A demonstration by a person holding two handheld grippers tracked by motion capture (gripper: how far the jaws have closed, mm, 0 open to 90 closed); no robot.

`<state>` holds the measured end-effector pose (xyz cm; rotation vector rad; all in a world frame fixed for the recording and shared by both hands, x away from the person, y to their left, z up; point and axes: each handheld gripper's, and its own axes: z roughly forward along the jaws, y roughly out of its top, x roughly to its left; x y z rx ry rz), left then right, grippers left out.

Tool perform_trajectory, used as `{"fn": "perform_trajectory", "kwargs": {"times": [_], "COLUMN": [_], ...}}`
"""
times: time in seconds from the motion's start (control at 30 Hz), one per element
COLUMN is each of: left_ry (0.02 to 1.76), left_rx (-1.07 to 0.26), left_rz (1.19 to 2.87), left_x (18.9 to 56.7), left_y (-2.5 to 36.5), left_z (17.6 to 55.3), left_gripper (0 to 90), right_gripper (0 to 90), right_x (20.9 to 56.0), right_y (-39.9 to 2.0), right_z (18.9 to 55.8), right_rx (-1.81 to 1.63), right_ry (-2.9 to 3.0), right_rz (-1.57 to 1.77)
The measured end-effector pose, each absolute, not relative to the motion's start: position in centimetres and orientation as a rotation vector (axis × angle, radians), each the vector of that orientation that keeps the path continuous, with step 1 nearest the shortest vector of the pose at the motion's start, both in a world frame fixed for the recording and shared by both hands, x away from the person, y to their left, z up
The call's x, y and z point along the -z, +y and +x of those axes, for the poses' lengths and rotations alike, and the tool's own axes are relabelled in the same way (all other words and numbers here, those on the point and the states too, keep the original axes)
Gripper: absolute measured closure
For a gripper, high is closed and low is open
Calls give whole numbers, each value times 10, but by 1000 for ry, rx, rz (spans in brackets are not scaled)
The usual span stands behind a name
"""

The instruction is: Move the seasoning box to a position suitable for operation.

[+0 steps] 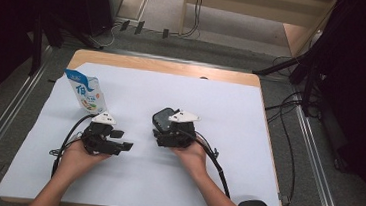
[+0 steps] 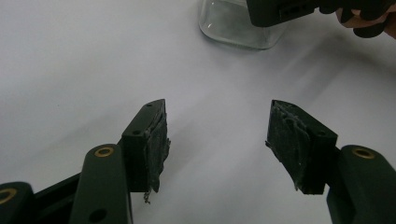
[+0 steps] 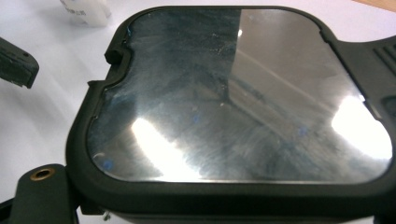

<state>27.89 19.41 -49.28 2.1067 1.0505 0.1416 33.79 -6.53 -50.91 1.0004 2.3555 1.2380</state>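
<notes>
Left tongs (image 2: 217, 140) wide, empty; right tongs (image 1: 161, 126) over black-lidded glass container (image 3: 233, 93), grip unclear

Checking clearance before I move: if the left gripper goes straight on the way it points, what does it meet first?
The left gripper, jaws open and empty, points across bare white sheet toward the clear glass container; likely that first, though depth is unclear.

A glass jar (image 2: 236, 25) with clear, glossy walls stands on the matt white paper sheet (image 1: 129, 178); its black plastic lid (image 3: 233, 93) carries a smeared, mirror-bright panel; beside the jar, the left gripper (image 2: 217, 140) shows rough, frayed black pads (image 2: 159, 149); farther from the jar, a glossy printed pouch (image 1: 85, 92); a pale wooden table (image 1: 174, 67) edges the sheet.
</notes>
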Motion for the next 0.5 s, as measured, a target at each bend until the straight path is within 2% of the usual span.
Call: {"fn": "perform_trajectory", "kwargs": {"times": [0.5], "left_ry": [1039], "left_rx": [-139], "left_rz": [2109], "left_x": [492], "left_y": [192], "left_z": [281], "left_gripper": [386], "right_gripper": [136], "right_x": [510], "right_y": [-65], "right_z": [336], "right_rx": [-1219], "right_ry": [2384], "right_rz": [989]}}
